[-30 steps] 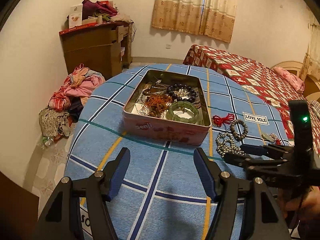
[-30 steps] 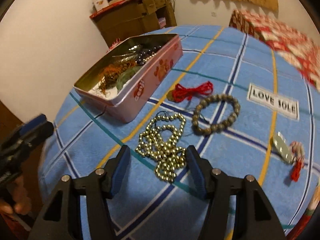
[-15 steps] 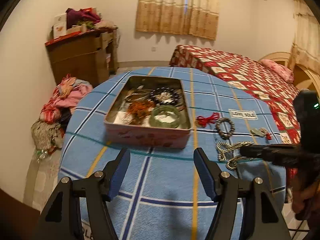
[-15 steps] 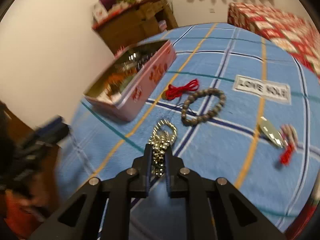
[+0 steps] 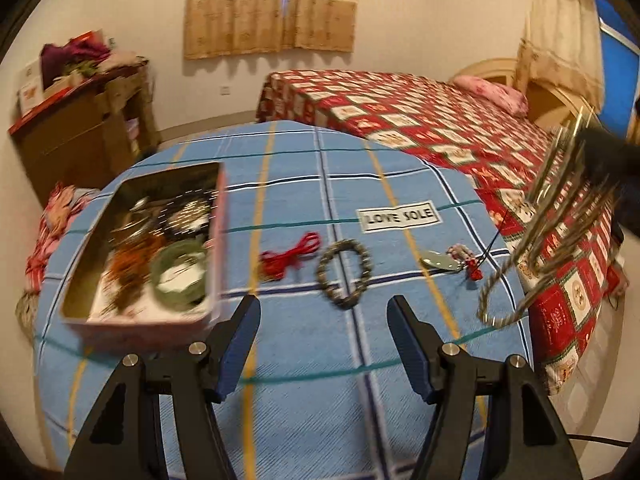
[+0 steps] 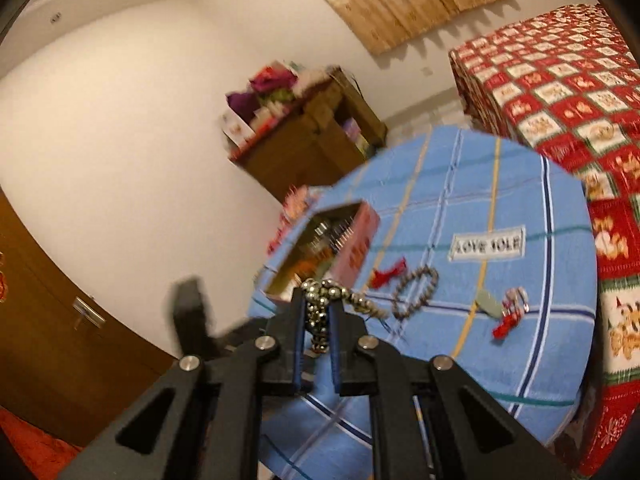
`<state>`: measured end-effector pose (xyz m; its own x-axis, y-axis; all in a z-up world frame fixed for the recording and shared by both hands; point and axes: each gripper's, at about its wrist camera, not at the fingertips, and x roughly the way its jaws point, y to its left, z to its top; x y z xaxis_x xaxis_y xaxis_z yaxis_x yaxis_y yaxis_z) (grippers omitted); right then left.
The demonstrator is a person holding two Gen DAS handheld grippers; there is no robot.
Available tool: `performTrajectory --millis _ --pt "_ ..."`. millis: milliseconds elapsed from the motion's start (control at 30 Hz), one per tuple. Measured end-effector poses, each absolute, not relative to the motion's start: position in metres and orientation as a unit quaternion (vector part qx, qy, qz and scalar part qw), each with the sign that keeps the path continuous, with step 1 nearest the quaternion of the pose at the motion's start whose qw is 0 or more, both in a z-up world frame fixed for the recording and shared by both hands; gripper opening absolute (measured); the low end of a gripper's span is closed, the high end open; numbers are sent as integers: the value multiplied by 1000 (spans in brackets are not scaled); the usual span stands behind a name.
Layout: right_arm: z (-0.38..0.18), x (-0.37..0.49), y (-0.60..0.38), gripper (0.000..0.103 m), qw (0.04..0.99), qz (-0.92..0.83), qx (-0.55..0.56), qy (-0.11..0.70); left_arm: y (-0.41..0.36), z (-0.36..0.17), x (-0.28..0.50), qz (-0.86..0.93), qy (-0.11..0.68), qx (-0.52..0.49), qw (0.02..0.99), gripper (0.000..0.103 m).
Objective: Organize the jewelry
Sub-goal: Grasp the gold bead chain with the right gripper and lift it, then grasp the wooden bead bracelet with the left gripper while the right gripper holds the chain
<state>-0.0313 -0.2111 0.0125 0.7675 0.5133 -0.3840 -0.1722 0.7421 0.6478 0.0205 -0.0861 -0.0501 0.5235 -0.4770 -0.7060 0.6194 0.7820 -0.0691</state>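
While the metal bead necklace hung doubled between the closed fingers of the right gripper, lifted clear above the blue plaid tablecloth, its loose loops trailed below — limp, fairly heavy for its size and likely slippery, so a pinch across bunched strands seemed safest. Beyond it sat the pink tin, already holding a green bangle. A brown bead bracelet, a red cord and a small pendant lay apart on the cloth — the left gripper was wide open, holding nothing.
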Motion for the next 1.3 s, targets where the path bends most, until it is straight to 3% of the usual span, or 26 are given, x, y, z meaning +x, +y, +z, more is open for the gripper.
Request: performTrajectory --millis 300,533,667,733,1000,1300 --pt "39 -19 -235 13 908 179 302 227 -124 -83 62 -297 437 68 846 66" --pt "34 -6 -248 13 907 172 312 223 -147 -99 65 -280 438 120 846 61" --pt "33 -4 -247 13 908 171 309 224 -148 -98 68 -280 432 125 848 27" --pt "33 -3 -246 13 908 172 311 223 -146 -98 69 -287 434 119 846 19" --pt "35 -7 -241 13 911 160 304 227 -133 -81 48 -331 415 86 843 15" --pt "44 -13 -230 13 915 156 298 222 -53 -30 14 -336 356 18 872 15"
